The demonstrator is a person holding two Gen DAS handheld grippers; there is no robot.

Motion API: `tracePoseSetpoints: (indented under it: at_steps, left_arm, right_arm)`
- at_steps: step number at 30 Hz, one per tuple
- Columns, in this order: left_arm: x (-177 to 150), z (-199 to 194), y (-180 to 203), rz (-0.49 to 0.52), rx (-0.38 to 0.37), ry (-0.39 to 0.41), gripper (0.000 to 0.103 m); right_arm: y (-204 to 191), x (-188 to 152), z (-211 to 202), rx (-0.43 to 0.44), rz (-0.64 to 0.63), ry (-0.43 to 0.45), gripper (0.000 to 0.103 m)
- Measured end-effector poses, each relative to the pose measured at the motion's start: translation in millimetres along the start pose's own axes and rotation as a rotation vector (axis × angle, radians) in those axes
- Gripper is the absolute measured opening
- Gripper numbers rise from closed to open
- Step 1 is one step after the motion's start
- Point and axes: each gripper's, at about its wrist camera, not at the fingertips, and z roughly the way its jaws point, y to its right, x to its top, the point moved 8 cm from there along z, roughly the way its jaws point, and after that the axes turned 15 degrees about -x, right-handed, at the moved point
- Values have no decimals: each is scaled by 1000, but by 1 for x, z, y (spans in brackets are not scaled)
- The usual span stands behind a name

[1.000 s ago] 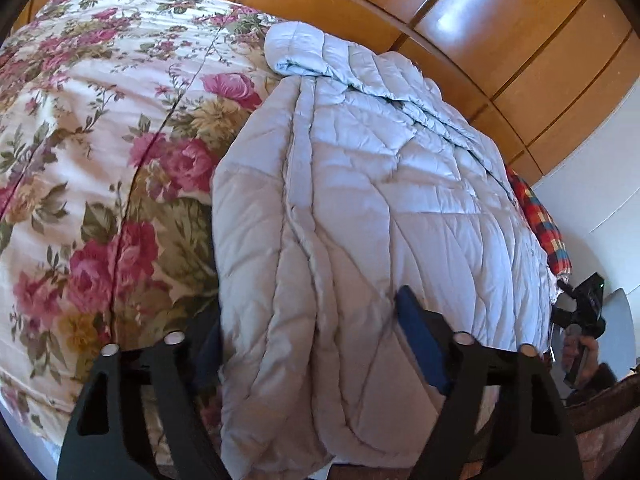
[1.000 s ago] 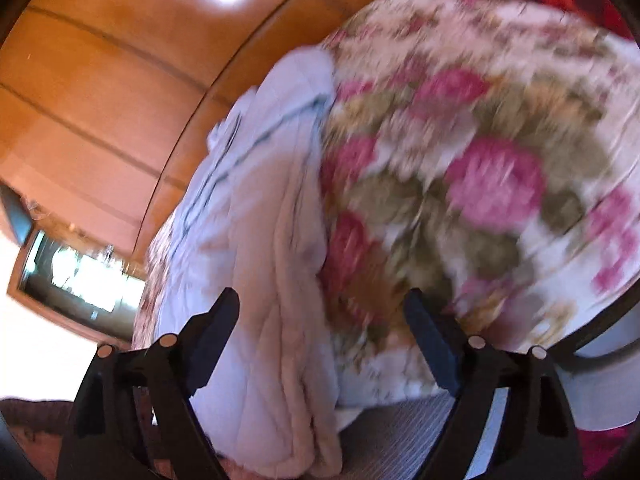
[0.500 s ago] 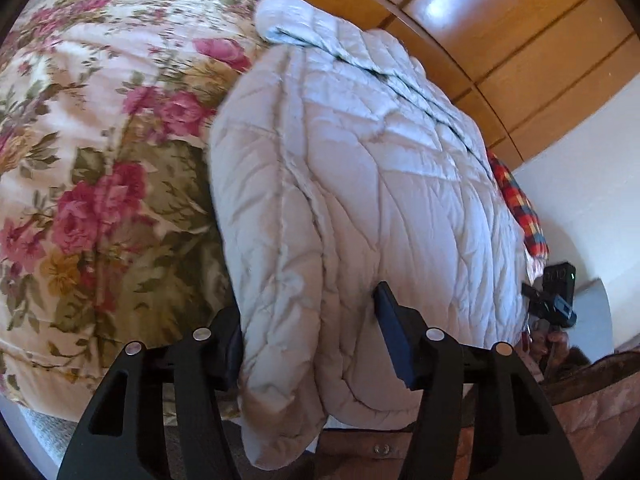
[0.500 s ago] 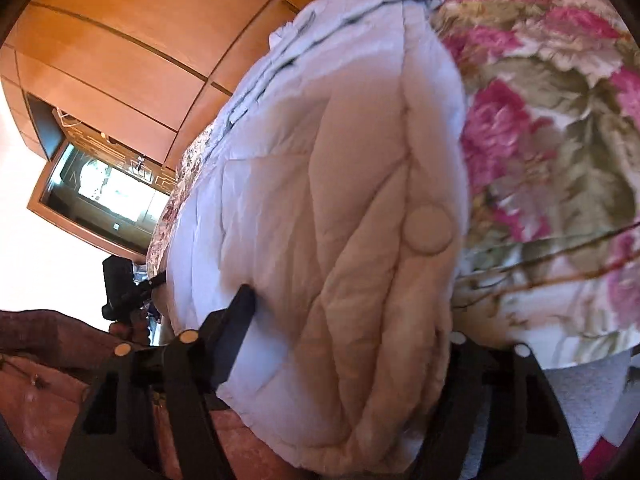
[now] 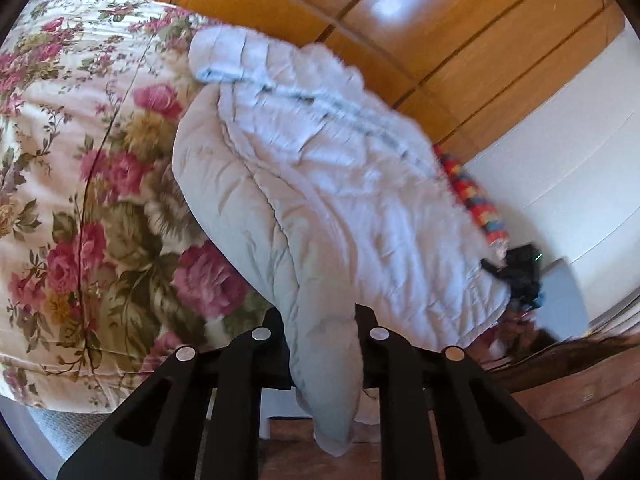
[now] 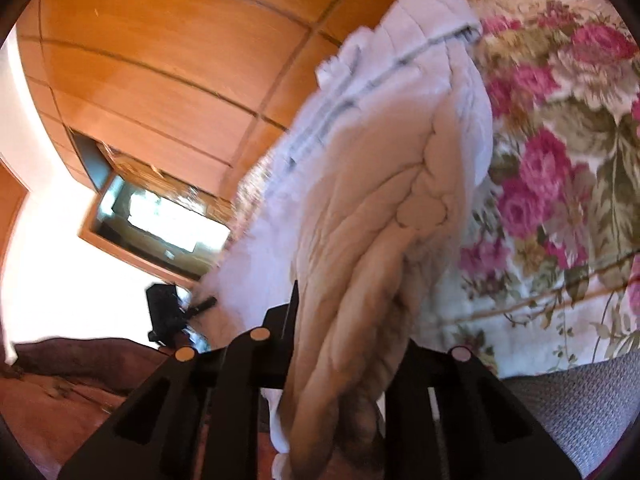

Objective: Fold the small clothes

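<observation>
A pale grey quilted puffer jacket (image 5: 340, 200) lies on a floral bedspread (image 5: 80, 184), its hem hanging over the near edge of the bed. My left gripper (image 5: 322, 344) is shut on the hem's left corner. My right gripper (image 6: 348, 344) is shut on the hem's other corner, where the jacket (image 6: 380, 208) bunches between the fingers. Each gripper shows in the other's view, small and black: the right one in the left wrist view (image 5: 520, 276), the left one in the right wrist view (image 6: 168, 312). The hem is lifted a little off the bed.
A wooden panelled wall (image 5: 400, 40) stands behind the bed. A red checked cloth (image 5: 472, 200) lies at the bed's far right. A white wall (image 5: 560, 160) is to the right. A mirror frame (image 6: 160, 216) shows in the right wrist view. A reddish floor (image 6: 60, 400) is below.
Both grippers went from open around the jacket's hem to shut on it. The hem now bunches between the fingers and is lifted slightly.
</observation>
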Motion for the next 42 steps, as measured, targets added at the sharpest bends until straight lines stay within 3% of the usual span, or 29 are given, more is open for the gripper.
tracePoseSetpoints:
  at_steps: [6, 12, 17, 21, 24, 27, 30, 35, 37, 39, 41, 42]
  left_arm:
    - [10, -34, 48, -37, -198, 113, 12]
    - [-10, -73, 88, -80, -325, 175, 12]
    - [-1, -74, 87, -104, -339, 188, 12]
    - [37, -57, 67, -165, -371, 207, 12]
    - [71, -43, 52, -194, -378, 218, 12]
    - [106, -28, 33, -235, -357, 227, 12]
    - [138, -11, 10, -235, -283, 230, 12]
    - [179, 24, -42, -339, -227, 235, 12]
    - [189, 36, -59, -363, -199, 235, 14]
    - [197, 46, -76, -408, -194, 243, 21]
    - [203, 51, -88, -463, -195, 263, 31]
    - [207, 51, -93, -507, -219, 287, 37]
  right_arm:
    - [-29, 20, -44, 164, 62, 109, 16]
    - [-40, -12, -85, 263, 88, 100, 16]
    - [-31, -10, -90, 302, 174, 136, 16]
    - [-12, 37, -84, 343, 274, 212, 16]
    - [-1, 86, -73, 327, 318, 248, 16]
    - [8, 126, -48, 301, 375, 232, 17]
    - [13, 158, -18, 255, 416, 228, 19]
    - [55, 196, 32, 213, 599, 205, 24]
    - [68, 207, 49, 199, 651, 192, 29]
    - [77, 214, 58, 228, 695, 196, 56]
    - [80, 229, 61, 294, 717, 237, 76]
    - [80, 234, 57, 322, 722, 261, 81]
